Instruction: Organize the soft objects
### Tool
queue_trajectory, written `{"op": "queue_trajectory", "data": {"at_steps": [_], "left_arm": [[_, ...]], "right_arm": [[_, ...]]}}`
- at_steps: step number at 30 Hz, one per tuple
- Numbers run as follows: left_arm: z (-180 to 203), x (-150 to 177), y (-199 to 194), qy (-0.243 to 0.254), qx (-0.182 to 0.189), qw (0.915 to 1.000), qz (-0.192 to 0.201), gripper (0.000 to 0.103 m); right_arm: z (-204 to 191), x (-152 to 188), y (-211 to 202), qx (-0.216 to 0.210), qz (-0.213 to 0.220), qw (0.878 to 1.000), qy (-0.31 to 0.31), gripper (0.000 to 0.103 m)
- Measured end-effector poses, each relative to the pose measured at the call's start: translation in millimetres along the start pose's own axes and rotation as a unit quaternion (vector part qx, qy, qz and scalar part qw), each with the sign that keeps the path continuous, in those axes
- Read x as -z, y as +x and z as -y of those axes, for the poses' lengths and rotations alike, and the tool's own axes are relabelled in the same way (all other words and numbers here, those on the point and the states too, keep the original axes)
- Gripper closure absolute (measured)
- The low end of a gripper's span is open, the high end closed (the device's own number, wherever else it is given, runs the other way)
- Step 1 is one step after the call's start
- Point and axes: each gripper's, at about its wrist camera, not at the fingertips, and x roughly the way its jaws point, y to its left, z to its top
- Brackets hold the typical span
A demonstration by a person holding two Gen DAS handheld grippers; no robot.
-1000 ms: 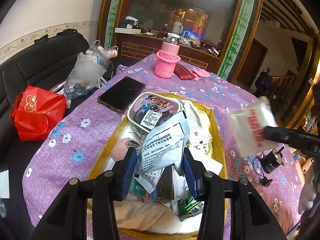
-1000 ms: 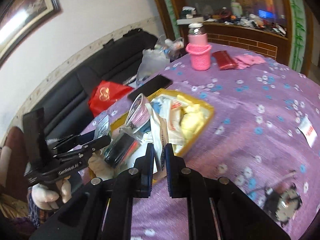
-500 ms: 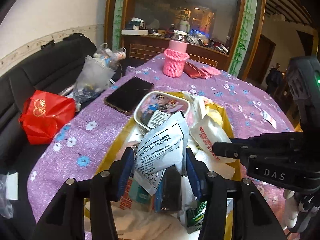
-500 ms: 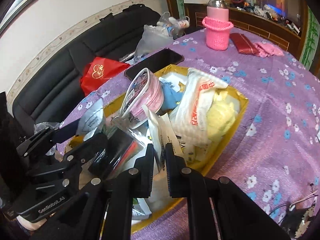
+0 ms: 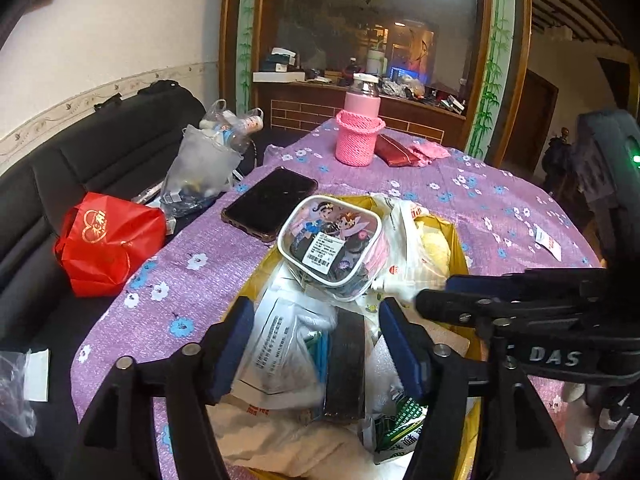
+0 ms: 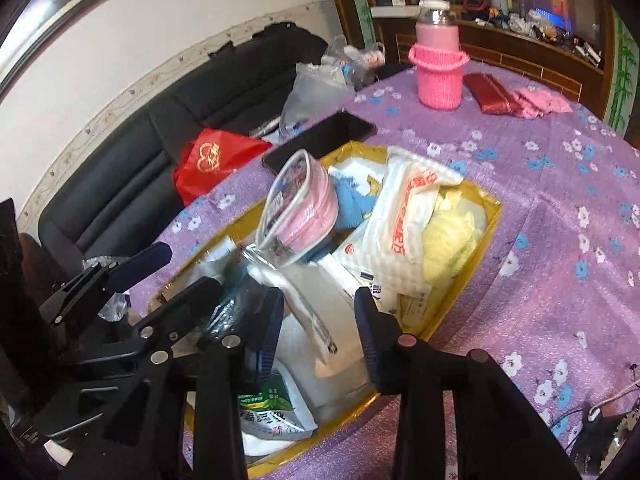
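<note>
Both tools over the yellow cardboard box (image 6: pixel 490 216) on the purple flowered surface (image 6: pixel 560 220): left tool (image 5: pixel 318 340) has just spread apart, dropping the white printed packet (image 5: pixel 276 352) into the pile; right tool (image 6: pixel 318 330) has just parted too, pads off the clear sleeve (image 6: pixel 316 304). Beyond, a cartoon zip pouch (image 5: pixel 330 242) caps the heap.

A purple flowered tablecloth (image 5: pixel 208 280) bears a yellow tray (image 6: pixel 472 280), phone (image 5: pixel 268 202), pink holder (image 5: pixel 356 144) and red pouch (image 5: pixel 394 152).
</note>
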Motion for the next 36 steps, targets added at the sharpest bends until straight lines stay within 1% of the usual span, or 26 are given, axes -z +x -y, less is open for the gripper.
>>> {"op": "queue_trajectory", "data": {"at_steps": [1,2,4,6,8,9,10,11,12,13,14,15,16,17,18,20,22,25,29,32,36], "left_arm": [[0,-1,-2,-0.002,-0.003,1.0000,0.003,0.029],[1,-1,-4,-0.003,-0.006,1.0000,0.006,0.028],[2,-2,-10,-0.004,-0.017,0.9997,0.016,0.026],[7,-2,-18,0.001,-0.041,0.9987,0.032,0.022],[14,-1,-34,0.011,-0.079,0.9946,0.067,0.008],[20,0,-47,0.015,-0.105,0.9895,0.099,0.000],[24,1,-58,0.016,-0.119,0.9853,0.122,0.000],[31,2,-74,0.017,-0.123,0.9798,0.156,0.000],[36,4,-86,0.019,-0.109,0.9771,0.182,0.000],[40,7,-95,0.020,-0.080,0.9762,0.200,0.000],[43,9,-100,0.018,-0.050,0.9774,0.205,0.000],[47,8,-99,0.017,-0.018,0.9808,0.194,0.000],[53,5,-94,0.020,0.008,0.9851,0.171,0.000],[59,4,-87,0.022,0.026,0.9892,0.143,0.000],[64,5,-81,0.021,0.031,0.9915,0.125,0.000],[80,9,-73,0.028,0.025,0.9942,0.101,0.000],[94,13,-69,0.040,0.017,0.9950,0.090,0.000],[118,19,-70,0.058,0.010,0.9951,0.079,0.000],[149,27,-70,0.087,0.006,0.9941,0.064,0.000],[162,30,-64,0.099,0.012,0.9937,0.050,0.000],[178,33,-56,0.118,0.014,0.9927,0.020,0.000]], "right_arm": [[1,1,-7,-0.001,0.008,1.000,0.002,0.061],[2,2,-14,-0.001,0.019,1.000,0.005,0.054],[5,4,-28,-0.005,0.037,0.999,0.010,0.044],[8,11,-46,-0.002,0.060,0.998,0.012,0.044],[12,18,-60,0.005,0.076,0.997,0.011,0.043],[14,26,-73,0.013,0.091,0.996,0.010,0.043],[16,32,-82,0.020,0.103,0.994,0.010,0.040],[18,38,-91,0.027,0.115,0.993,0.010,0.035],[21,46,-100,0.033,0.127,0.991,0.011,0.033],[23,53,-108,0.041,0.137,0.990,0.014,0.031],[27,60,-114,0.047,0.143,0.989,0.016,0.031],[31,67,-119,0.053,0.148,0.987,0.019,0.031],[36,77,-127,0.062,0.152,0.986,0.023,0.031],[39,83,-130,0.069,0.154,0.985,0.025,0.031],[44,92,-135,0.082,0.157,0.984,0.027,0.031],[53,107,-142,0.103,0.159,0.981,0.029,0.031],[64,120,-147,0.114,0.158,0.980,0.035,0.030],[78,135,-151,0.119,0.155,0.980,0.048,0.030],[90,147,-153,0.123,0.155,0.979,0.056,0.030],[96,153,-156,0.121,0.157,0.978,0.059,0.030],[113,158,-165,0.118,0.169,0.975,0.078,0.030]]}}
